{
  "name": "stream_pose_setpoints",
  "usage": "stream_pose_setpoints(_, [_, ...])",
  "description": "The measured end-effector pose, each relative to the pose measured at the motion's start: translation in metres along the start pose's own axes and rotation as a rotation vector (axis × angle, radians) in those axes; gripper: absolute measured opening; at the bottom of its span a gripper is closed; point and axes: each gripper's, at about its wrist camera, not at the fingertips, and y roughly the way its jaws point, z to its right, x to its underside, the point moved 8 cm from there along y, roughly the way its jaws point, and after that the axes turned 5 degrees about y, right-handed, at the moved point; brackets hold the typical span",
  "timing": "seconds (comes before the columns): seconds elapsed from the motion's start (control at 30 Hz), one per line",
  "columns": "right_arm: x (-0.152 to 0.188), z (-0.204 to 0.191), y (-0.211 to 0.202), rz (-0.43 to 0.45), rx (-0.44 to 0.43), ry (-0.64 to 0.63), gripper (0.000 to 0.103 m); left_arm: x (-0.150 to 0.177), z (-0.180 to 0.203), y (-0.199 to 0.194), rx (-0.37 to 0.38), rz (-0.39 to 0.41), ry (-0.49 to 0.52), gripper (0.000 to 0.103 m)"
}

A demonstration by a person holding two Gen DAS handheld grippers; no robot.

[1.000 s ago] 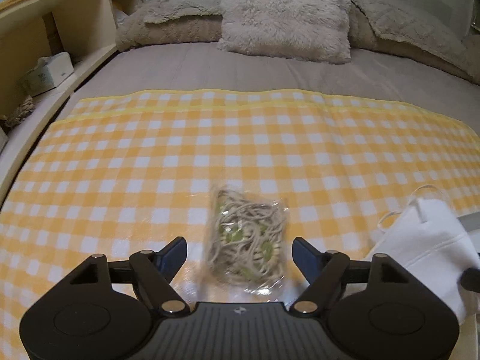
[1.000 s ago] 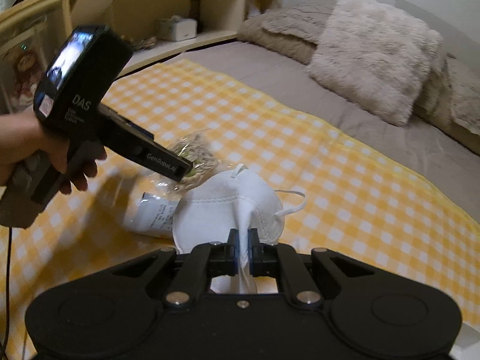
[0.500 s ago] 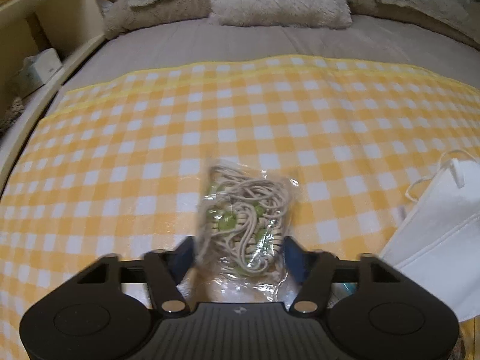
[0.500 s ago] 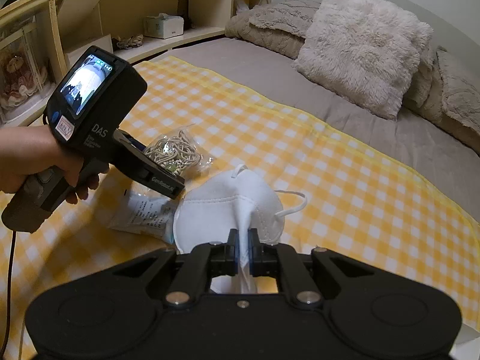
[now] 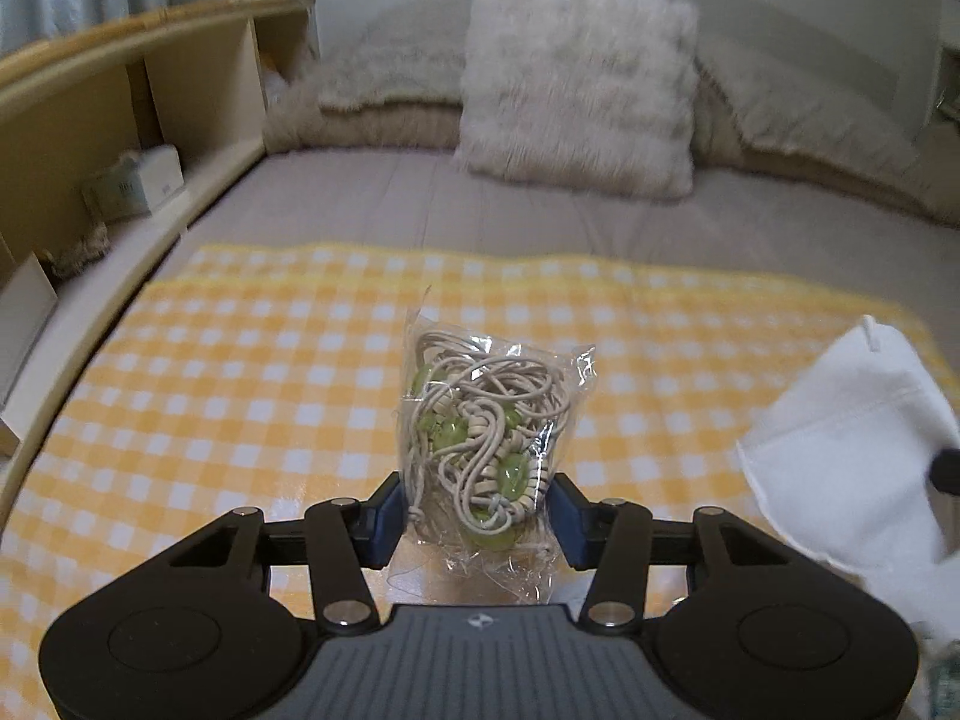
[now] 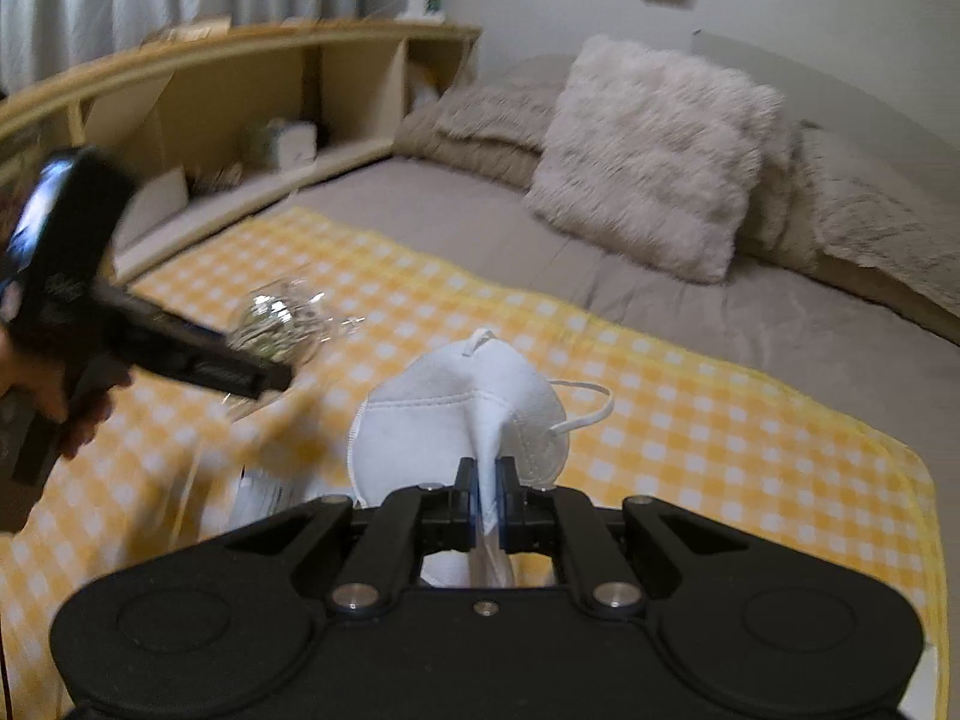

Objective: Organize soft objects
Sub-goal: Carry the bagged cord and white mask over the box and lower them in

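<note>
Landmark: the yellow checked cloth (image 5: 252, 396) spread over the grey bed (image 5: 372, 204); everything below is placed against it.
Left gripper (image 5: 477, 516): its blue pads press both sides of a clear bag of cord (image 5: 486, 426), and the jaws are closing further on it.
Bag of cord: a see-through packet of tangled beige cord with green beads, held upright above the middle of the cloth; in the right wrist view it shows blurred at the tip of the left gripper (image 6: 264, 375).
Right gripper (image 6: 489, 495): clamped tight on the centre fold of a white face mask (image 6: 450, 414).
Face mask: raised over the near part of the cloth, its ear loop hanging out to the right; in the left wrist view it sits to the right of the bag (image 5: 852, 444).
Hand (image 6: 78, 414): wrapped round the left gripper's handle, over the cloth's left edge.
White paper (image 6: 264, 495): lying on the cloth below the mask, blurred.
Fluffy pillow (image 5: 576, 78): beyond the cloth's far edge, at the head of the bed.
Wooden shelf (image 5: 120, 120): along the cloth's left side, holding a tissue box (image 5: 135, 183).
</note>
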Motion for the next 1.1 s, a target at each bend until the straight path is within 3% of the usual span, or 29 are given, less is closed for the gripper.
stream_pose_setpoints(0.3, [-0.014, 0.023, -0.051, 0.126, 0.038, 0.104, 0.006, -0.017, 0.03, -0.071, 0.053, 0.135, 0.006, 0.051])
stream_pose_setpoints(0.57, [-0.01, 0.054, -0.094, 0.199, 0.083, 0.176, 0.006, -0.026, 0.075, -0.119, 0.156, 0.23, 0.017, 0.051])
stream_pose_setpoints(0.83, [0.013, 0.106, -0.129, 0.223, 0.165, 0.241, 0.006, -0.027, 0.129, -0.124, 0.264, 0.236, 0.06, 0.051])
stream_pose_setpoints(1.1, [0.048, 0.173, -0.14, 0.177, 0.283, 0.317, 0.006, -0.015, 0.189, -0.09, 0.342, 0.135, 0.155, 0.051])
